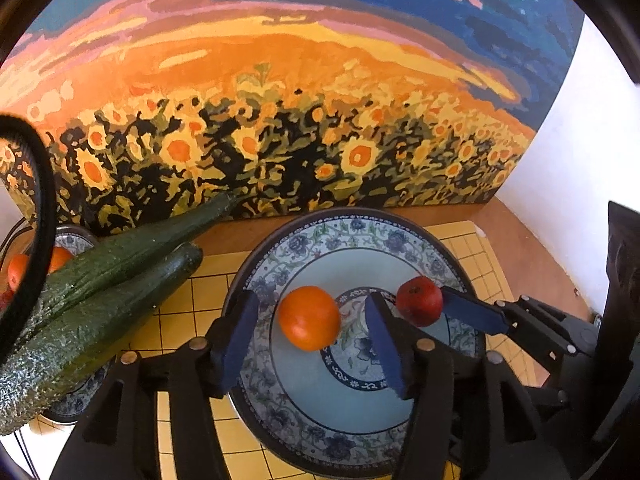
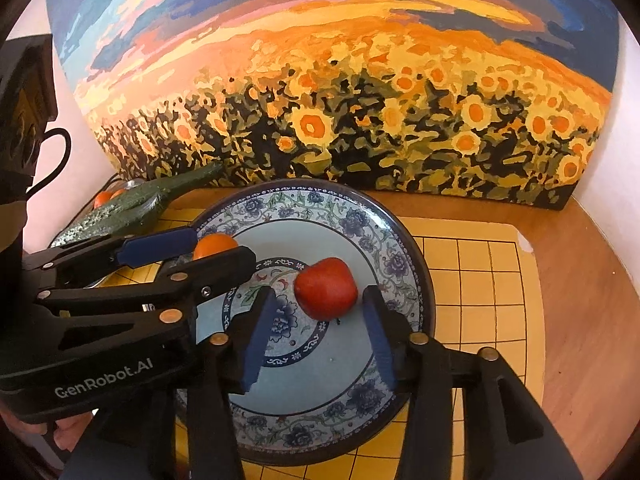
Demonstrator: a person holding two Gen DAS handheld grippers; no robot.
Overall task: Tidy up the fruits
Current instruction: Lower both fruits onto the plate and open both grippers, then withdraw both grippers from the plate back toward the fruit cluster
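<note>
A blue floral plate (image 1: 360, 240) lies on a yellow grid mat. An orange (image 1: 309, 323) rests on it between the fingers of my left gripper (image 1: 312, 340), which is open and not touching the fruit. A red apple (image 2: 326, 288) lies on the plate (image 2: 400, 240) between the fingers of my right gripper (image 2: 318, 328), which is open, with gaps on both sides. The apple (image 1: 419, 301) and the right gripper's blue finger (image 1: 474, 312) show in the left wrist view. The left gripper (image 2: 188, 252) and the orange (image 2: 214, 245) show in the right wrist view.
Two long cucumbers (image 1: 100, 296) lie across a second floral plate (image 1: 76, 400) at the left, with more oranges (image 1: 18, 270) behind them. A sunflower painting (image 1: 280, 120) stands along the back. The yellow grid mat (image 2: 480, 280) lies on a wooden table (image 2: 580, 320).
</note>
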